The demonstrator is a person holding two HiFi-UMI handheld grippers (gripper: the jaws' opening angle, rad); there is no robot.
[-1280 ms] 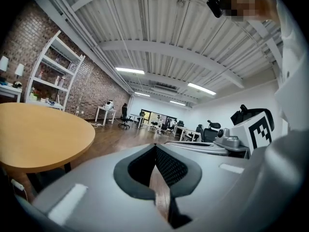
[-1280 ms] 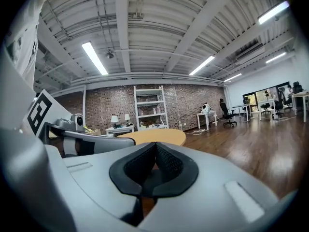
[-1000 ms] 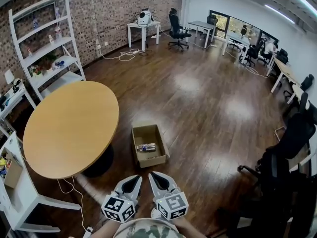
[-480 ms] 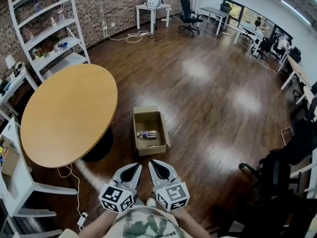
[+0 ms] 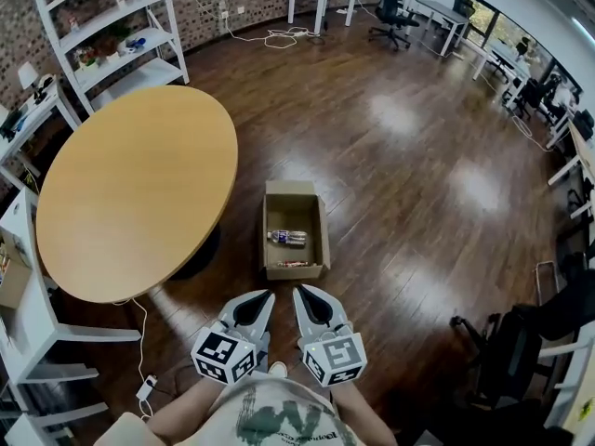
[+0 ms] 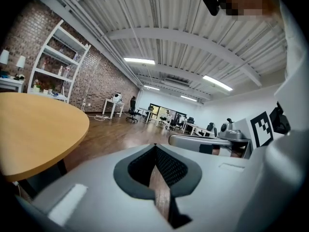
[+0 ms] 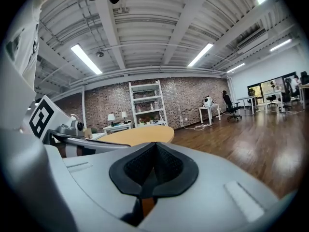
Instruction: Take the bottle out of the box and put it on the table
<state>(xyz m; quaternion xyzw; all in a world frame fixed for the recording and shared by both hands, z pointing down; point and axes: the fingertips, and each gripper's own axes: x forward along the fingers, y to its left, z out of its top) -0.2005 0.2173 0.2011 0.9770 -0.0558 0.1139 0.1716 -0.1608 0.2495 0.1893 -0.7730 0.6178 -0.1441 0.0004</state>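
An open cardboard box (image 5: 321, 233) stands on the wooden floor to the right of the round wooden table (image 5: 139, 189). A clear plastic bottle (image 5: 287, 238) with a blue label lies on its side inside the box, and a small reddish item lies by the box's near wall. My left gripper (image 5: 264, 295) and right gripper (image 5: 301, 292) are side by side, just short of the box's near end and above the floor. Both are shut and hold nothing. In the left gripper view the left gripper (image 6: 155, 148) points over the floor beside the table (image 6: 34, 124). The right gripper (image 7: 155, 144) also meets at its tips.
A white shelf unit (image 5: 112, 26) stands against the brick wall behind the table. White furniture (image 5: 28, 342) and a floor cable (image 5: 141, 342) lie at the left. Black office chairs (image 5: 521, 342) stand at the right. Desks and chairs (image 5: 437, 12) line the far end.
The person has walked toward the box. Box and table now sit closer to both grippers, which moved forward together and stayed shut.
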